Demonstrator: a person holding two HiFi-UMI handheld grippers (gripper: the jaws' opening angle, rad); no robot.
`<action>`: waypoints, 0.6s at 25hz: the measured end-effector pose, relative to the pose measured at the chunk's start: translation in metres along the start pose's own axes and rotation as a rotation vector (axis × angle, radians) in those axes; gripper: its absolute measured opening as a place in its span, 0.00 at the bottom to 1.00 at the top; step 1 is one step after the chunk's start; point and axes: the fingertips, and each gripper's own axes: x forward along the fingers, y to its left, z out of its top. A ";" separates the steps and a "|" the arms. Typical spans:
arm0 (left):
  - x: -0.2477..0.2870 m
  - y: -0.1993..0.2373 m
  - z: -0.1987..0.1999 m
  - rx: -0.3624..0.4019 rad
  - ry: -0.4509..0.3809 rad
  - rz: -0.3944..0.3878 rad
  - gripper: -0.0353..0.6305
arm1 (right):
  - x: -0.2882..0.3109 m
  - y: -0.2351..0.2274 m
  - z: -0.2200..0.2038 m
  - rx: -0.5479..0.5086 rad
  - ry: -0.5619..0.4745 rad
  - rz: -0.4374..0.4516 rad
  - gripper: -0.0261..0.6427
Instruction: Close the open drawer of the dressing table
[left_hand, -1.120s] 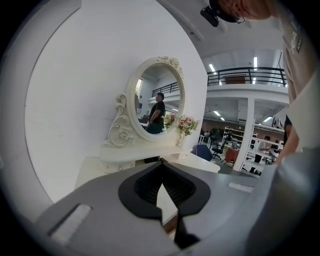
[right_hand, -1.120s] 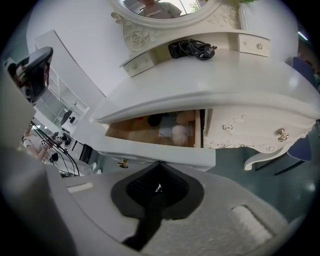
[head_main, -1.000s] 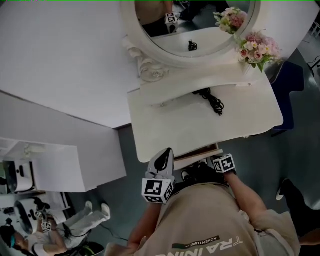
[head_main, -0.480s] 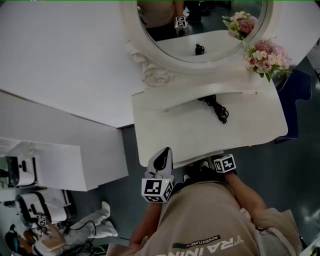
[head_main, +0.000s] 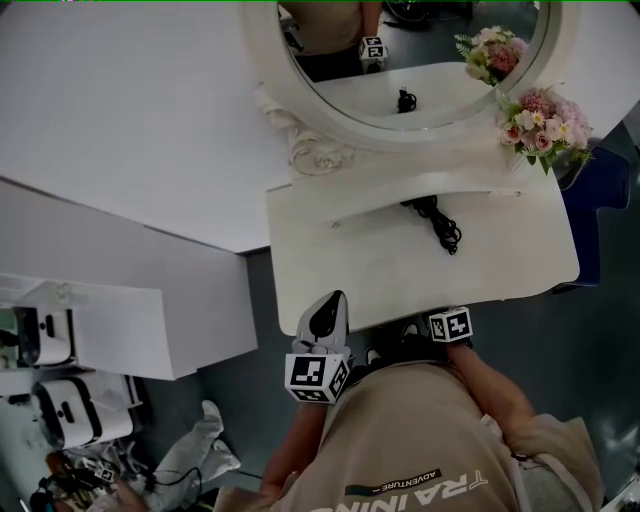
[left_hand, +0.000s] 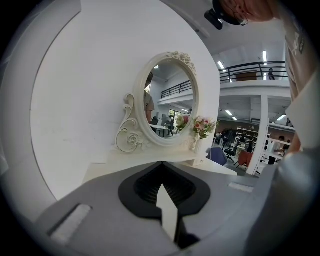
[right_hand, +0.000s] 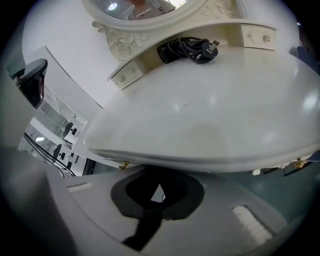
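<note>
**Head view**
- Dressing table (head_main: 400, 270): it is white and right in front of me. Its long side runs left to right, with the right end a bit higher in my picture.
- Drawer: it belongs under the front edge of the top. The top covers that spot, so I cannot see the drawer from here.
- Left gripper (head_main: 325, 314): it is just beside the front edge, on the left, and points at the table.
- Right gripper (head_main: 449, 325): its marker cube sits at the front edge. Its tip is hidden under the top.
- Black cord (head_main: 437, 222): it lies in a bunch on the top, near the back shelf.
- Flowers (head_main: 543, 115): pink and white, at the back right corner beside the mirror (head_main: 440, 85).
- Writing: my shirt (head_main: 420, 430) says "ADVENTURE", upside down.

**Left gripper view**
- Jaws: the tips are pressed together and hold nothing. Only a thin pale slit shows lower down.
- Ahead: the mirror stands upright on the table, with the flowers to its right.
- Far off: a big hall with a balcony rail and ceiling lights.

**Right gripper view**
- Jaws: they are closed with nothing in them, tucked just under the front edge.
- Drawer: I cannot tell its front from the dark shadow there.
- Gold knob (right_hand: 124, 164): it is small and sits under the edge, to the left of the jaws.
- In the way: the thick edge of the top hangs over the jaws.
- Cord: it is at the back of the top, and its plug points right.
</note>
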 end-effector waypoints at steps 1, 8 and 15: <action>0.000 0.000 0.000 0.003 0.001 -0.002 0.08 | 0.000 0.000 0.000 0.003 -0.002 0.001 0.04; -0.011 -0.005 0.002 0.013 -0.005 -0.012 0.08 | -0.006 0.000 0.003 -0.019 -0.020 -0.034 0.04; -0.028 -0.017 0.003 0.027 -0.015 -0.060 0.08 | -0.034 0.018 -0.002 -0.117 -0.055 -0.073 0.04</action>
